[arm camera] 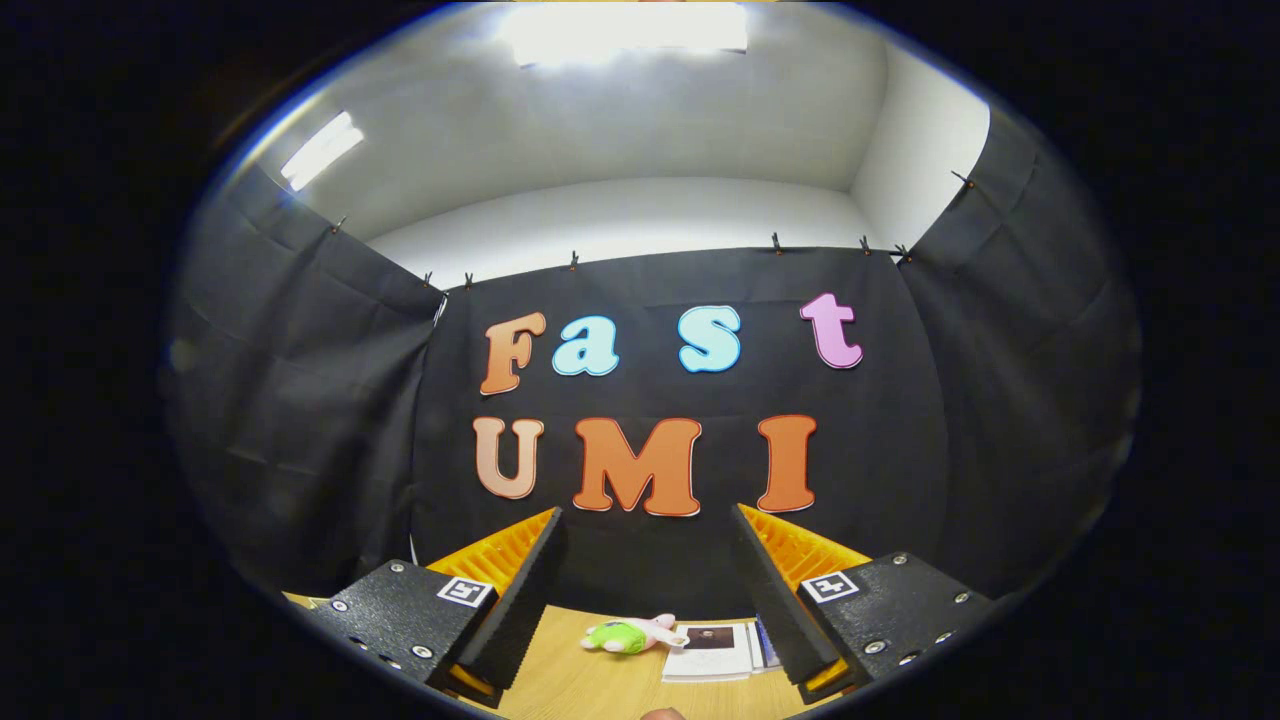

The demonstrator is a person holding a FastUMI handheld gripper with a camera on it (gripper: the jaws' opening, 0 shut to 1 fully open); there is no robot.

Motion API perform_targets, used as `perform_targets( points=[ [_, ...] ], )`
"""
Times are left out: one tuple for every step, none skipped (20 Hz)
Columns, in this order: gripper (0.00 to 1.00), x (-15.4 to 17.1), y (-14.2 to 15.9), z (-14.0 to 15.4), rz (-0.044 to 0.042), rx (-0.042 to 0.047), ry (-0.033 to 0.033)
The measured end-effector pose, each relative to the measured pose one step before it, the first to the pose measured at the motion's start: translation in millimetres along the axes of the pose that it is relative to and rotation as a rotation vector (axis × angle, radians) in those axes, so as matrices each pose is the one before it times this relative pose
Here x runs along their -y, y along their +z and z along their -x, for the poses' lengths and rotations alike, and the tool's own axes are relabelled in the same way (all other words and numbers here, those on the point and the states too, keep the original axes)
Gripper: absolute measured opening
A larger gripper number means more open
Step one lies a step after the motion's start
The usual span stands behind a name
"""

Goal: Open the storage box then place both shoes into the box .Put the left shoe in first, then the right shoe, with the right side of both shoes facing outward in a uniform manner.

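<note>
A: Pale wooden tabletop point(590, 680) lies below us, with a small green-and-pink plush toy point(630, 635) and a white printed booklet point(712, 652) beyond the fingers.

B: Our gripper point(645, 560) is spread wide, holding nothing. Where the storage box and shoes are, we cannot tell.

A: Then we tip down gently until they appear, before reaching.

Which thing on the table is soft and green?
The plush toy, lying on the wooden table between the open fingers. It is green and pink and rounded; the booklets right beside it are flat paper.
</note>
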State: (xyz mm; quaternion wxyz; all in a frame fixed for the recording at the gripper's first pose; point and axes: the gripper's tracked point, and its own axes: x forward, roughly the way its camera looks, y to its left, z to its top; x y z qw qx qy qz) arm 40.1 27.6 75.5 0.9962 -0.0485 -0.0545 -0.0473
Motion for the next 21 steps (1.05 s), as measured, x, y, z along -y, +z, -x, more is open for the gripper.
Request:
perform_targets(
  points=[
    [0.96, 1.02, 0.20, -0.08, 0.00495, 0.00117, -0.00209],
    [0.96, 0.87, 1.56, -0.27, 0.00546, 0.00313, -0.00212],
    [0.96, 1.01, 1.41, -0.15, 0.00170, -0.00114, -0.00636],
    [0.96, -0.17, -0.18, 1.55, -0.00118, -0.00511, 0.00121],
    [0.96, -1.50, -0.12, -0.35, -0.00562, 0.00252, 0.00396],
    [0.96, -0.23, 1.84, 1.04, -0.00264, 0.00388, 0.00090],
    [0.96, 0.86, 2.26, -1.56, 0.00153, 0.00917, -0.00352],
    [0.96, 1.43, 2.07, 0.56, 0.00271, 0.00849, -0.00685],
    [0.96, 1.07, 1.57, -0.53, 0.00052, 0.00816, -0.00721],
    [0.96, 0.64, -0.40, -0.16, 0.00067, -0.00009, -0.00230],
    [0.96, -0.19, -0.74, -0.52, -0.00360, -0.00019, -0.00172],
    [0.96, -0.60, -0.18, -1.98, -0.00151, -0.00422, 0.00221],
    [0.96, -0.37, -1.96, -4.35, -0.00207, -0.00557, -0.00171],
    [0.96, 1.30, -2.67, -0.93, 0.00254, -0.00540, -0.00441],
    [0.96, 0.74, -0.97, -1.47, 0.00439, -0.00193, -0.00448],
    [0.96, 0.90, -1.58, 1.20, 0.00869, -0.00462, -0.00804],
    [0.96, 1.12, -0.79, 0.01, 0.00634, -0.00243, -0.00801],
    [0.97, -0.18, -0.36, 1.70, 0.00491, -0.00138, -0.00230],
    [0.96, -1.33, 1.26, 0.99, 0.00298, 0.00304, 0.00032],
    [0.96, -0.24, 0.49, 1.42, 0.00780, -0.00016, -0.00246],
    [0.96, 0.62, -1.42, -3.52, 0.00832, -0.00062, -0.00698]
  ],
)
